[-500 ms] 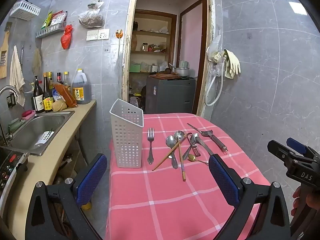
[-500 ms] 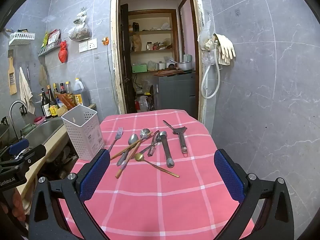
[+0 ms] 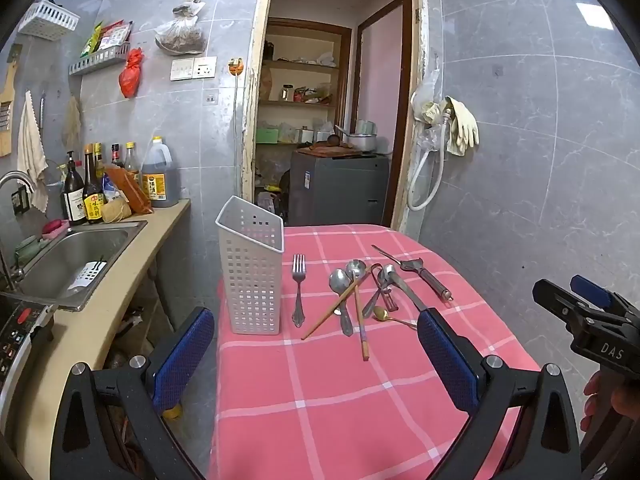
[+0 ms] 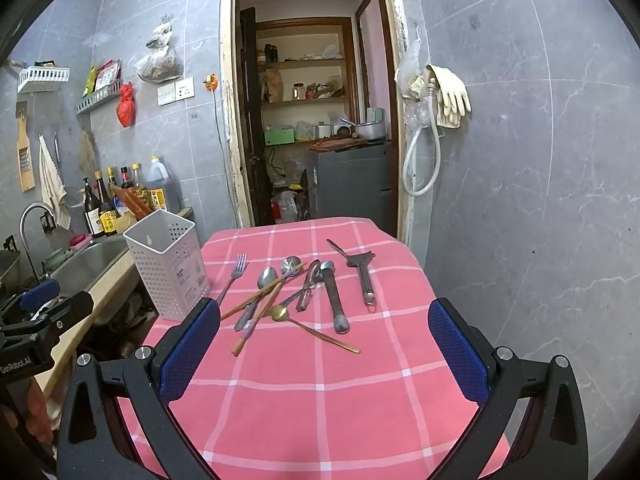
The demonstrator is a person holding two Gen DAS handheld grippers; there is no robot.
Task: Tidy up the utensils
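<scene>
Both grippers held over near end of table, nothing grasped. Left gripper (image 3: 316,356) jaws spread wide, blue pads empty, only pink checked tablecloth (image 3: 340,412) between them. Right gripper (image 4: 324,352) likewise released, jaws wide apart, nothing between pads; it shows at right edge of left wrist view with a hand under it.

Landmark: white perforated utensil holder (image 3: 252,276), standing upright at the left edge of the table, next to the counter with the sink (image 3: 68,260). Holder contents cannot be seen.

Utensils all lie loose on the cloth, right of the holder:
- fork (image 3: 298,288) just beside holder, alone, tines pointing away from the grippers.
- two steel spoons (image 3: 340,284) further right of holder, bowls away from the grippers, crossed by a pair of wooden chopsticks (image 3: 360,312).
- small gold spoon (image 4: 308,326) on the near side of the pile, handle running to the right.
- peeler-type tool and a thick steel handle (image 4: 334,296) right of the spoons, overlapping in the heap.
- metal tool with long handle (image 4: 362,272) farthest from holder, apart from the pile.

Sauce bottles (image 3: 92,188) stand on the counter behind sink, beyond holder.
</scene>
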